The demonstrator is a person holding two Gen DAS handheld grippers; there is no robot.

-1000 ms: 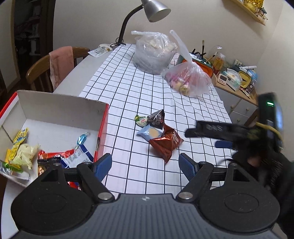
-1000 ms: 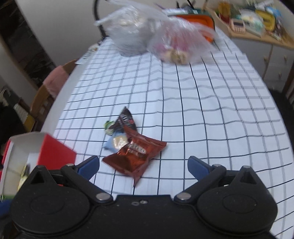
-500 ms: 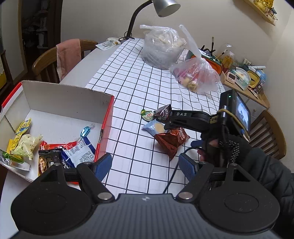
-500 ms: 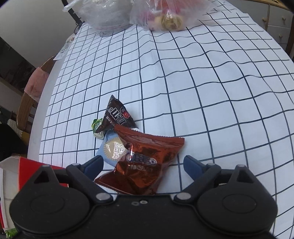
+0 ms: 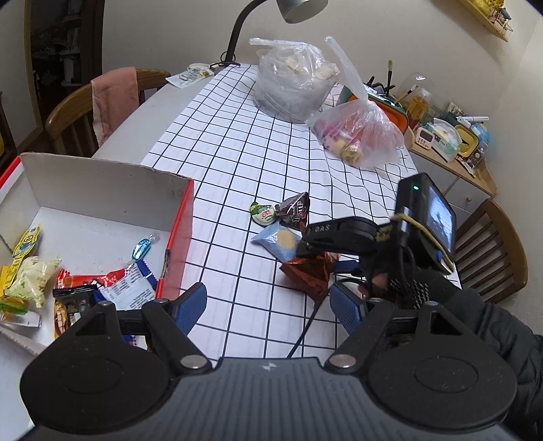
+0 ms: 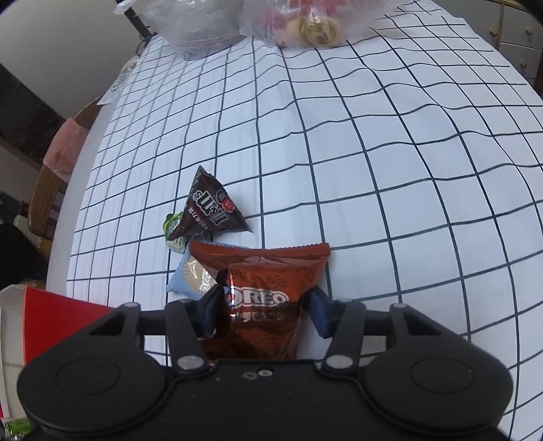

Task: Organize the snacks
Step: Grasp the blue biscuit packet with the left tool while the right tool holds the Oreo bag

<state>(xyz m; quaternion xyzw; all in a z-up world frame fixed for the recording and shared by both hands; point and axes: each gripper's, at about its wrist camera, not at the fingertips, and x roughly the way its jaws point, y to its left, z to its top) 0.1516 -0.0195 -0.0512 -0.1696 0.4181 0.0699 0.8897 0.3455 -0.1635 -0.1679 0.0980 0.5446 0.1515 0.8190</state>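
Closest thing in the right wrist view is the right gripper (image 6: 264,313), tipped down over the table, jaws closing with the red Oreo packet (image 6: 263,288) sitting right between them. The blue pads (image 6: 319,313) are up against the packet's sides and the foil looks pinched in a bit, so it's basically got hold of it. The packet lies on the checked tablecloth (image 6: 373,169).

Tucked under the packet's left edge is a light blue biscuit packet (image 6: 185,274). Just beyond those, touching them, a brown M&M's pouch (image 6: 210,207) with a small green-and-white sweet (image 6: 173,230) right beside it.

From the left wrist view, the left gripper (image 5: 269,307) hovers over the tablecloth with jaws fairly wide apart and nothing in them. To its left sits the red-and-white cardboard box (image 5: 101,183), open top, with a handful of snacks in it: a yellow wrapper (image 5: 29,239), a pale green bag (image 5: 32,278), a blue foil candy (image 5: 142,247) and a few flat packets (image 5: 112,288).

Further up the table are two plastic bags, a big cloudy one (image 5: 292,88) and a smaller one with pinkish stuff inside (image 5: 359,135). Behind them a desk lamp (image 5: 298,10), and off to the left a wooden chair with a pink cloth (image 5: 113,98) draped over it.
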